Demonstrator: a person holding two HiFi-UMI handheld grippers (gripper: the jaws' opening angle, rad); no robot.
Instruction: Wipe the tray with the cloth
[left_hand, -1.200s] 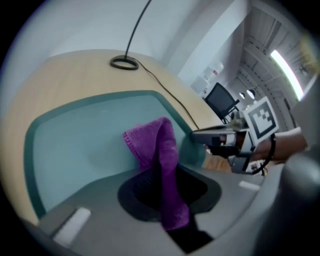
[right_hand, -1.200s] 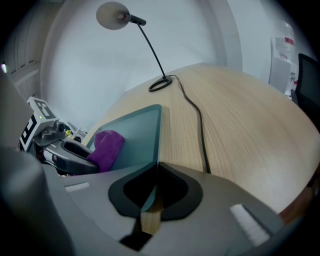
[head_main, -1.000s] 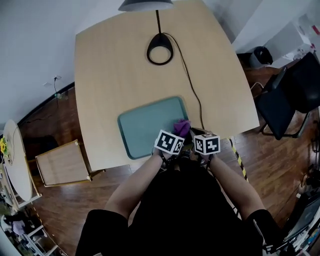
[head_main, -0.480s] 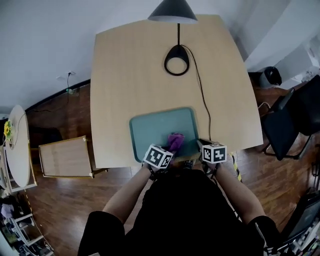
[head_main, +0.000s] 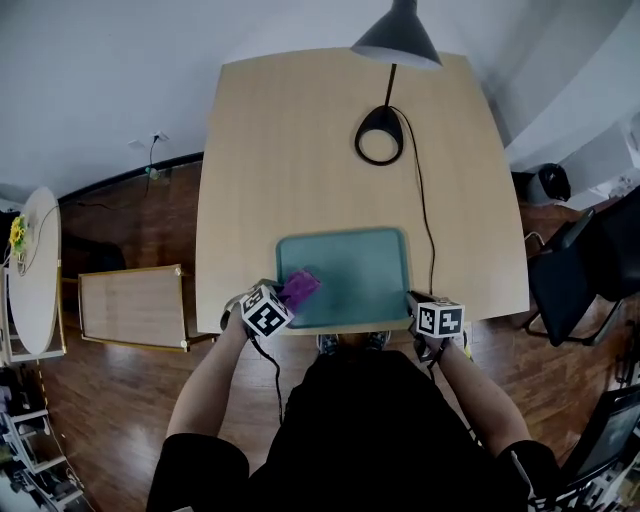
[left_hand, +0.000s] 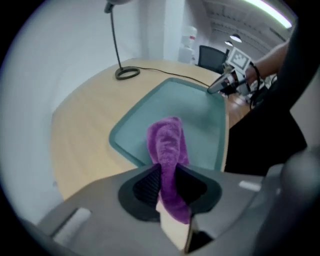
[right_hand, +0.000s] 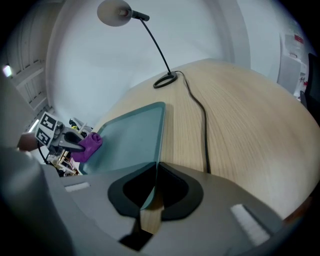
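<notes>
Head view: purple cloth (head_main: 299, 287) inside teal tray (head_main: 362, 272), near-left corner.

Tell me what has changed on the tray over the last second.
The left gripper, shut on the purple cloth, swept it along the near edge of the tray, from the right end to the left corner. Nothing was picked up or let go. The right gripper stayed at the tray's near right corner, where it clamps the rim. The tray and the lamp kept their places on the table.
</notes>
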